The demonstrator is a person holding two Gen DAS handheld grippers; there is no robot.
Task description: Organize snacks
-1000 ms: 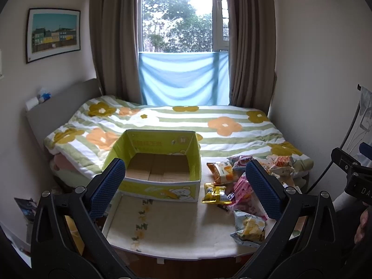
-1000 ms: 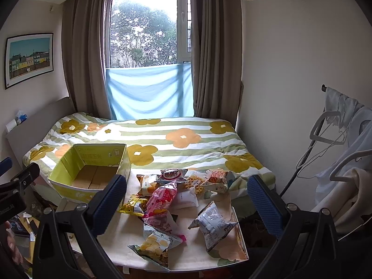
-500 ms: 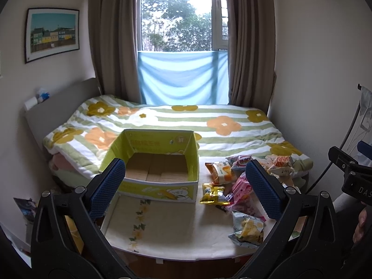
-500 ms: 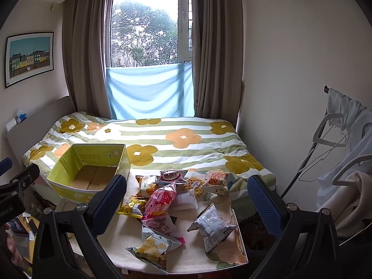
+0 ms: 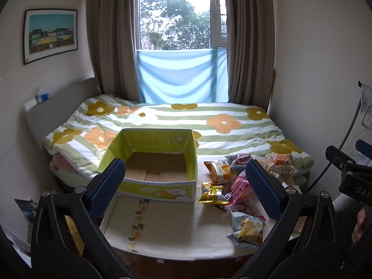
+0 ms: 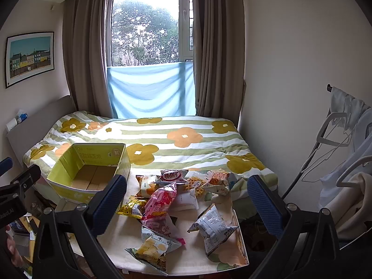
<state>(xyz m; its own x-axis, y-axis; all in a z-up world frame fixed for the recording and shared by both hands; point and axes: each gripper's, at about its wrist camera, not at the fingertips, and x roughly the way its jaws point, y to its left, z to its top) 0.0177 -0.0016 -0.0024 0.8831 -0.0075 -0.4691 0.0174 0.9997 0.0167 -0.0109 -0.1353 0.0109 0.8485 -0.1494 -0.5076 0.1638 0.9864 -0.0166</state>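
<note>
- On the low table (image 5: 162,227) by the bed, a green cardboard box (image 5: 153,162) sits empty, probably the snacks' destination.
- Snack packets (image 6: 176,200) lie heaped beside it, untouched, I think.
- Left gripper (image 5: 183,188) and right gripper (image 6: 186,200) hover back, fingers wide apart, holding nothing.

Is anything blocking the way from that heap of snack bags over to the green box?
Nothing visible does. The snack bags lie on the table right beside the green box, whose top is open and which looks empty inside. Only its low cardboard wall sits between them, so a bag would need lifting over it. Both claws hover wide open, holding nothing.
</note>
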